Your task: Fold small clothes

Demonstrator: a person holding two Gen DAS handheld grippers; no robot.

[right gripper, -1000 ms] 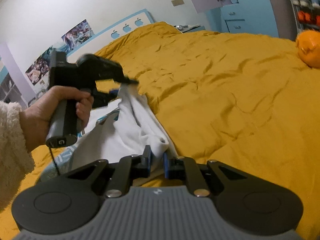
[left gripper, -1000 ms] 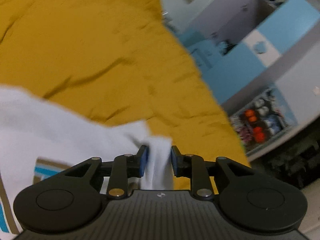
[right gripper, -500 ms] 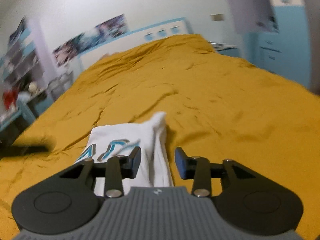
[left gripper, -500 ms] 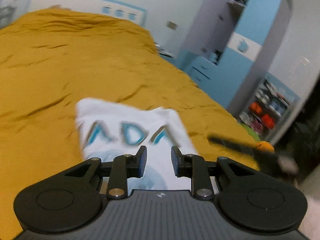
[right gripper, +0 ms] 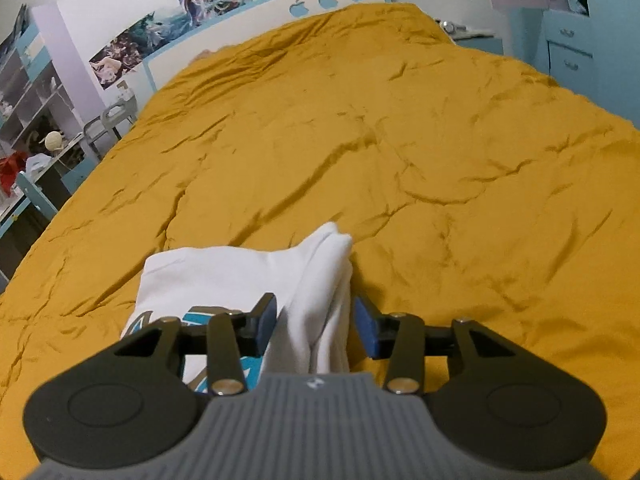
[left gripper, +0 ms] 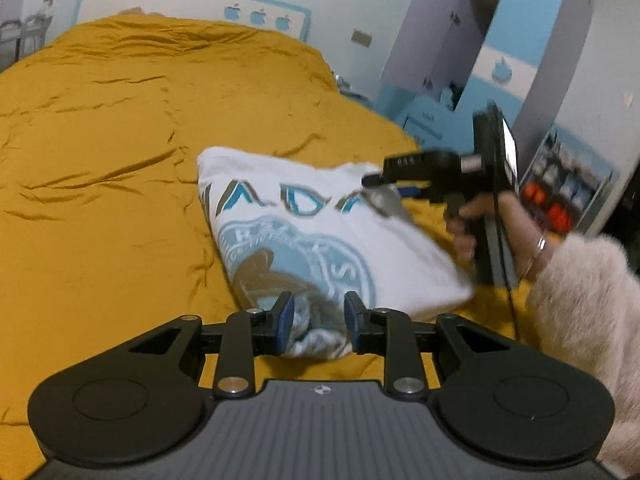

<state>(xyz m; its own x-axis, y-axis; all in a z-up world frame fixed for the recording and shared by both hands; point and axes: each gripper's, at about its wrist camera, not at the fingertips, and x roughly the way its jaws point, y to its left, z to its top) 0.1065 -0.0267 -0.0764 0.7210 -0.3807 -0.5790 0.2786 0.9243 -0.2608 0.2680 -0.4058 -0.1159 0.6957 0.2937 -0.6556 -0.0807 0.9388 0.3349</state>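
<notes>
Folded white tee (left gripper: 320,236) w/ blue print on yellow bedspread (left gripper: 120,160); both grippers (left gripper: 318,320) (right gripper: 316,322) agape.

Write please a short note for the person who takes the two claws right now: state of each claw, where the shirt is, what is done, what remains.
Left claw: open, nothing held, at the near edge of the white T-shirt.
Right claw: open, a loose white fold of the shirt's right edge lies between the jaws, not clamped.
The shirt lies print up on the yellow bedspread, folded to a compact rectangle.
Done, it seems: the main folds.
Left: probably tuck or flatten the bunched right edge; whether another fold is needed, I cannot tell.
</notes>
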